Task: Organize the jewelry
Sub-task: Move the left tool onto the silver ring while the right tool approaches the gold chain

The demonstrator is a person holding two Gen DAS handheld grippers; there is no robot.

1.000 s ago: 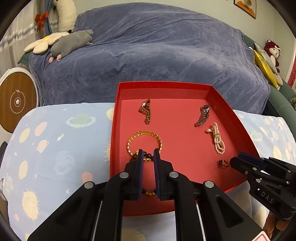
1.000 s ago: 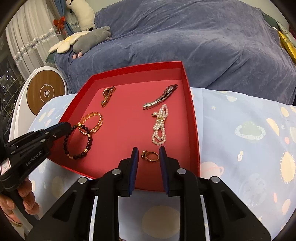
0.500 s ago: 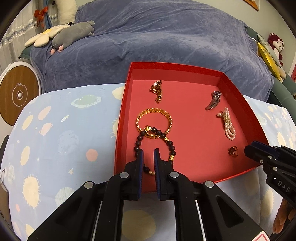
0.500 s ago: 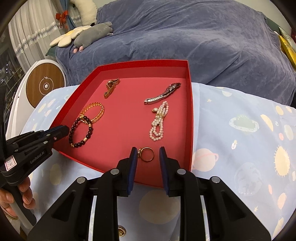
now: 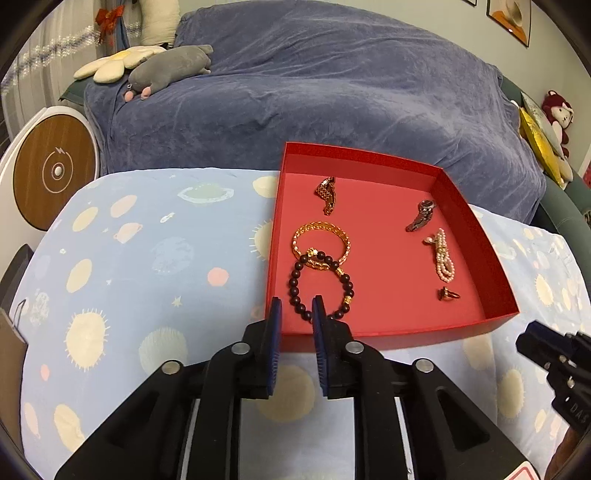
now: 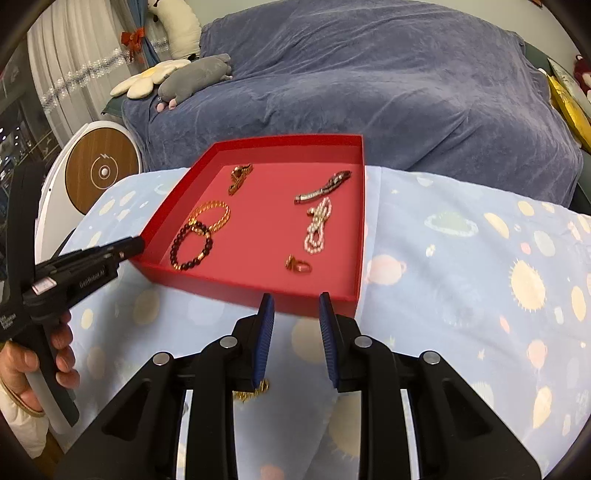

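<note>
Shallow red cardboard tray (image 5: 476, 236) on the planet-print blue bench cloth (image 5: 147, 258), holding 6 pieces, among them:
- dark-bead bracelet (image 5: 320, 284), near-left corner, overlapping gold chain bangle (image 5: 321, 240).
- gold ring (image 6: 298, 264), near edge.

Left tool (image 5: 296, 308): jaws just widened, narrow gap, empty.
Right tool (image 6: 295, 306): narrow gap, empty.

A light-blue cloth (image 5: 147, 266) printed with suns and planets is spread over the near surface. Behind it, a sofa is draped in a dark blue blanket (image 5: 332, 92). On the blanket's left end, a grey plush toy (image 5: 170, 70) is laid beside a cream flower-shaped cushion (image 5: 114, 64). A white round device with a wooden face (image 5: 55, 173) is seen at the far left. At the right edge, a red-and-white plush doll (image 5: 557, 114) and a yellow cushion (image 5: 537, 144) are placed. A framed picture (image 5: 509, 14) is hung on the wall.
</note>
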